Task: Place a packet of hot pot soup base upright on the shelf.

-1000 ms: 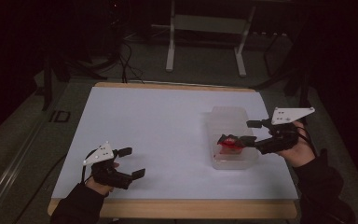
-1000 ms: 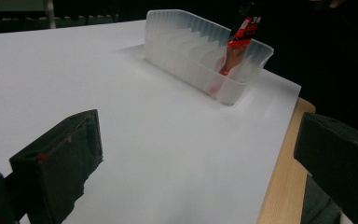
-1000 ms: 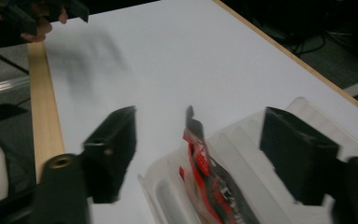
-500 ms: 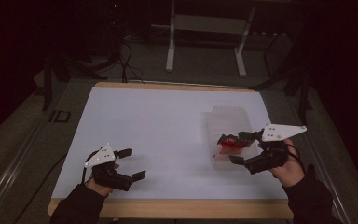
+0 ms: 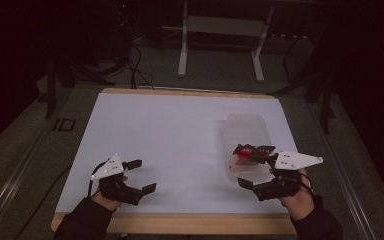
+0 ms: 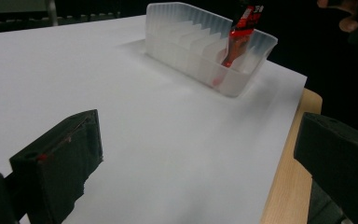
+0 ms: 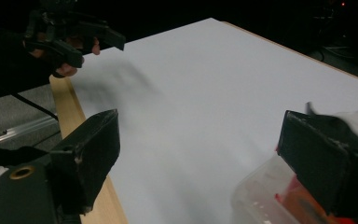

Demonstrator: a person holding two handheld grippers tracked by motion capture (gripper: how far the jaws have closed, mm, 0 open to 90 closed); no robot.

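High view: right tool [image 5: 254, 166] hangs wide open, empty, at the near end of the clear ribbed plastic tray [image 5: 245, 131], where a red packet [image 5: 244, 153] stands. Left tool [image 5: 140, 175] gapes empty over the white worktop [image 5: 180, 135].

A clear, ribbed plastic tray [image 5: 245, 131] of rectangular form lies flat on the white table surface in the right half of the high view, its long axis running away from the near edge; in the left gripper view it appears at upper centre [image 6: 182, 35], with a row of internal dividers along its length. A small red sachet with a dark top [image 5: 247, 151] stands in the near-end compartment of the tray, at right of centre in the high view. In the left gripper view the sachet [image 6: 238, 32] leans tilted against the tray wall, its upper end projecting above the rim and its lower end down inside the tray.
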